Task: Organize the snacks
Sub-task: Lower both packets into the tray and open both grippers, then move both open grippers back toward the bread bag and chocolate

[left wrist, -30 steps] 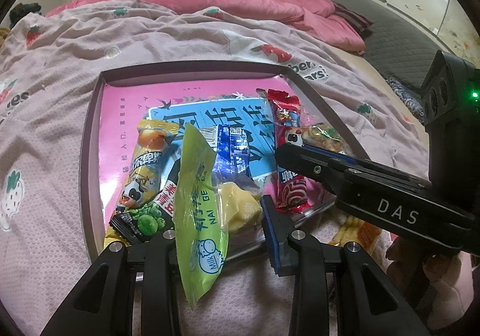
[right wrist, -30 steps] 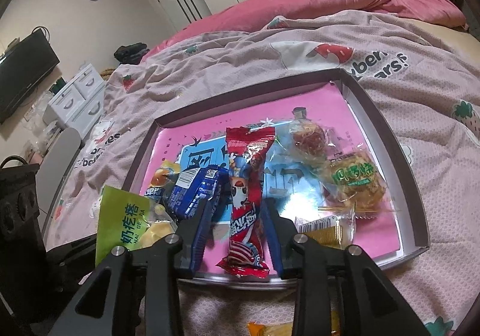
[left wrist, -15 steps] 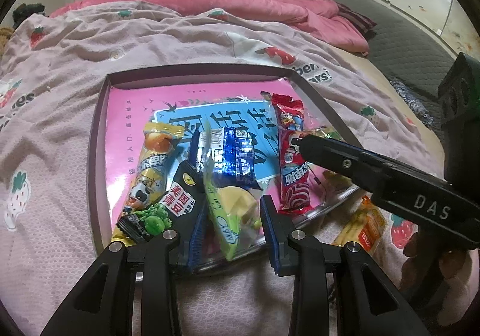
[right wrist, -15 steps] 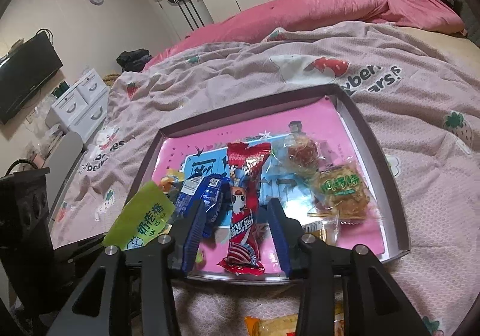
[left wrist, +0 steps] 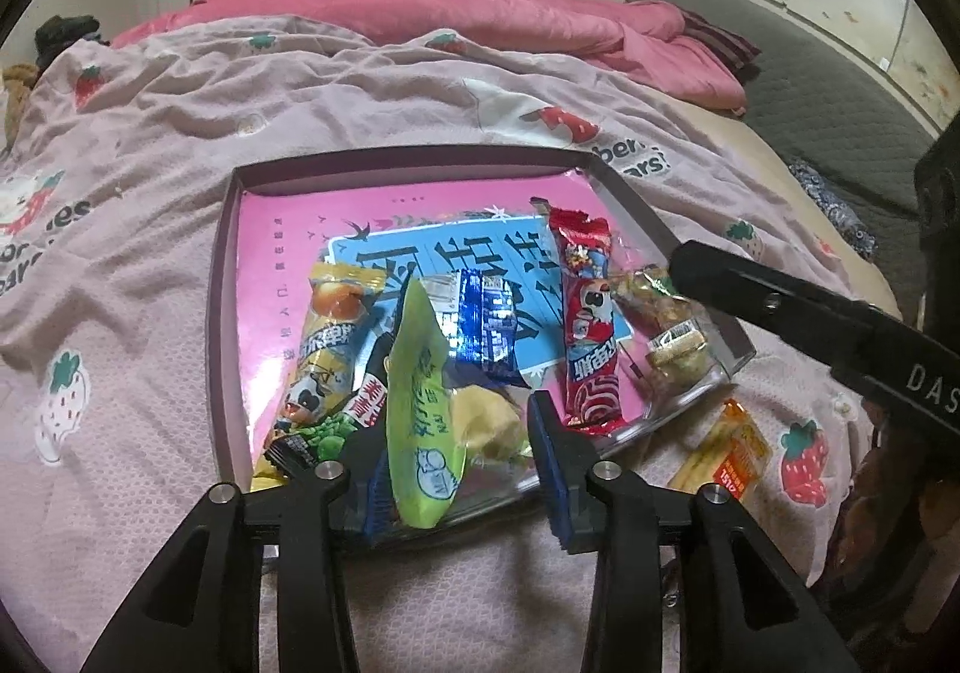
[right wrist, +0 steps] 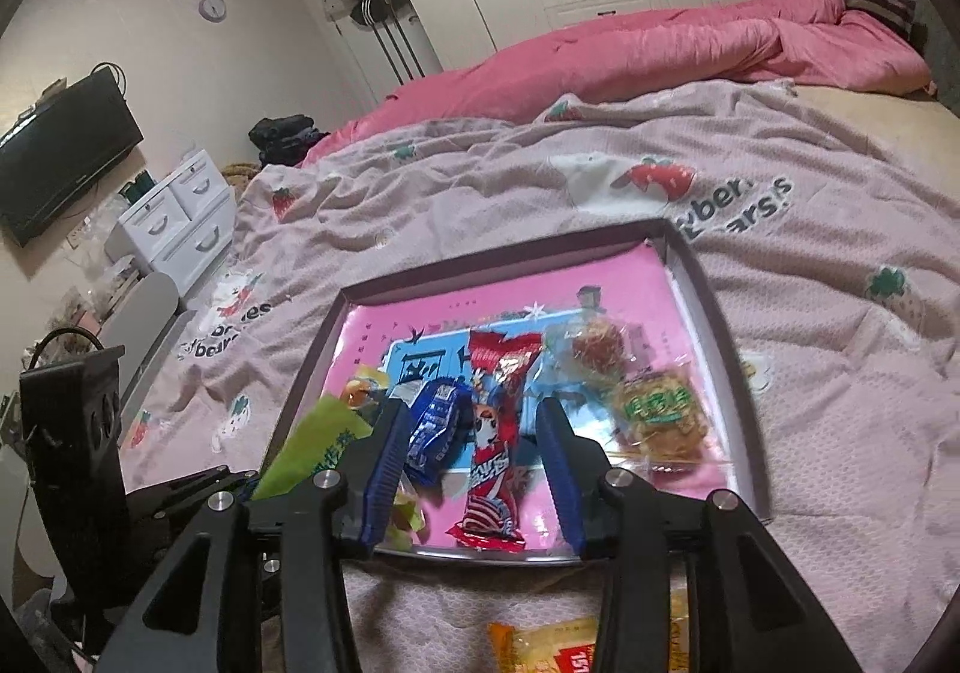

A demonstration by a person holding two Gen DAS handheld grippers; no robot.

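Observation:
A shallow box with a pink lining (left wrist: 282,229) lies on the bed and holds several snack packs. My left gripper (left wrist: 462,463) is open at the box's near edge, and a light green milk-candy packet (left wrist: 420,409) stands on edge between its fingers, leaning against the left one. My right gripper (right wrist: 474,463) is open and empty above the box's near edge, over a red wrapper (right wrist: 495,433) and a blue packet (right wrist: 435,427). The green packet also shows in the right wrist view (right wrist: 318,445). An orange-yellow snack pack (left wrist: 729,454) lies on the blanket outside the box.
The box sits on a pink strawberry-print blanket (left wrist: 150,144). A bright pink duvet (right wrist: 660,48) is bunched at the far side. White drawers (right wrist: 174,217) and a TV (right wrist: 60,150) stand left of the bed. In the box are a yellow pack (left wrist: 327,337) and clear-wrapped crackers (right wrist: 657,415).
The left gripper has opened and the green packet now stands loose between its fingers at the box's near edge. Both grippers have drawn back slightly from the box.

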